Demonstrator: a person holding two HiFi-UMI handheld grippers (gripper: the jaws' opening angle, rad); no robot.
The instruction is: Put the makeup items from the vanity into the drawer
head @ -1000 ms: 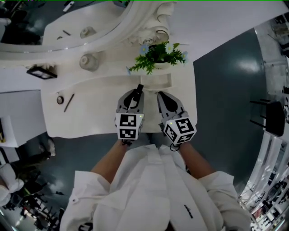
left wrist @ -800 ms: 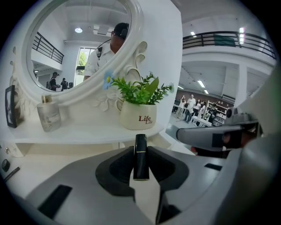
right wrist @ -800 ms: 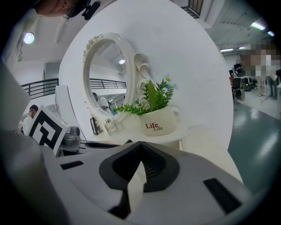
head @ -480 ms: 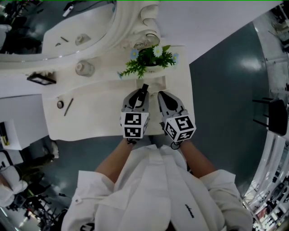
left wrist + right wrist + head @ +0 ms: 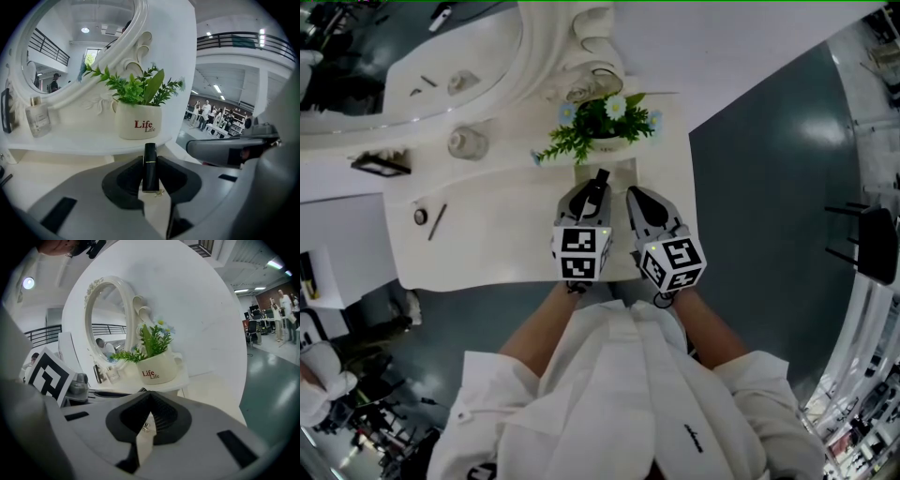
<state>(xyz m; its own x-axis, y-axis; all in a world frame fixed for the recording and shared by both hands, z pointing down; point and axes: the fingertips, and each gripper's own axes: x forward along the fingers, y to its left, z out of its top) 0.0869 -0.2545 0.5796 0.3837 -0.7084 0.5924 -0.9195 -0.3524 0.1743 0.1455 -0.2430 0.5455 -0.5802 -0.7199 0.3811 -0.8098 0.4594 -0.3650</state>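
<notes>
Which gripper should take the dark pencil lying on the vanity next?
Right gripper: jaws closed on nothing. Left gripper grips the black lipstick, though the dark pencil lies nearer its side.

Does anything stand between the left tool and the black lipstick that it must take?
No, nothing visible does. The black lipstick sits clamped between the jaws of the left tool, with both pads directly against its sides.

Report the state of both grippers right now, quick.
Left gripper: closed on a slim black lipstick tube with a thin gold band.
Right gripper: closed, nothing between its jaws.
</notes>
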